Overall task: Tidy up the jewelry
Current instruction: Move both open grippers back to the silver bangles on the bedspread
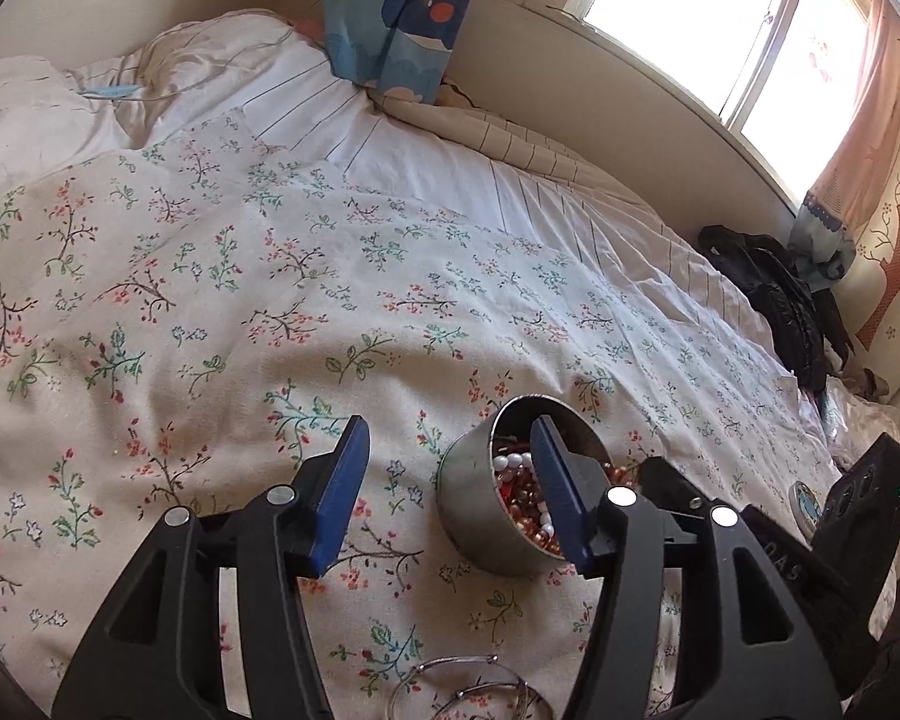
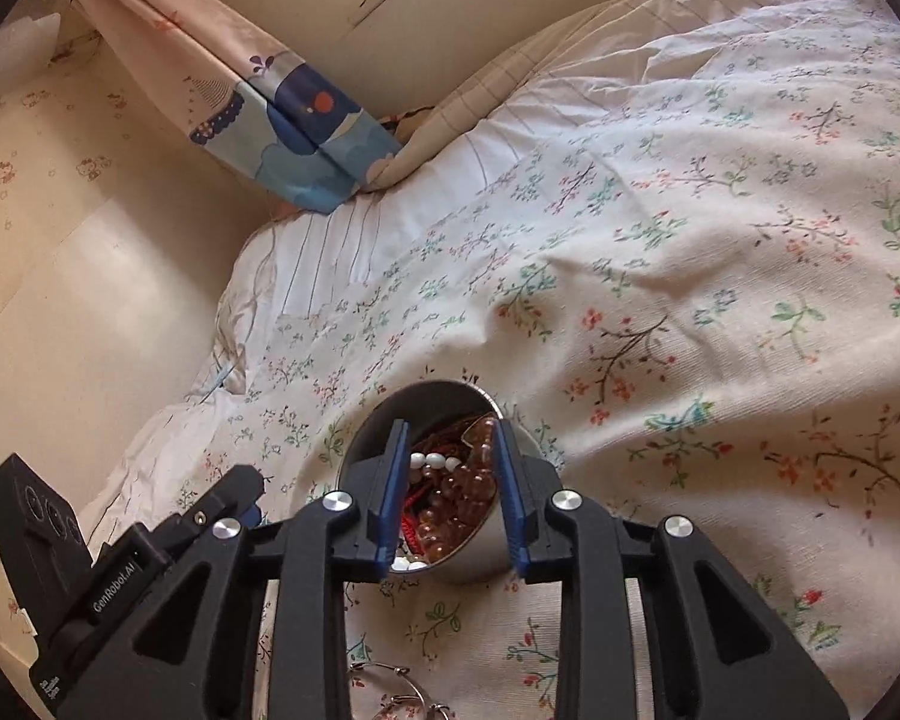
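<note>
A round metal tin [image 1: 471, 501] sits on the floral bedspread, holding red, amber and white bead jewelry [image 1: 519, 492]. My left gripper [image 1: 450, 438] is open and empty, with the tin behind its right finger. In the right wrist view the tin [image 2: 384, 414] with beads [image 2: 450, 492] lies between the fingers of my right gripper [image 2: 450, 426], which is open above the tin's mouth and holds nothing. Thin silver bangles [image 1: 468, 687] lie on the bedspread below the left gripper; they also show in the right wrist view [image 2: 399, 690].
The floral bedspread [image 1: 270, 276] covers a bed against a cream wall. A blue patterned curtain [image 1: 390, 18] hangs at the head. Dark clothing [image 1: 774, 294] lies at the far right edge. The right gripper's body [image 1: 810, 540] shows beside the tin; the left gripper's body [image 2: 120, 564] shows at lower left.
</note>
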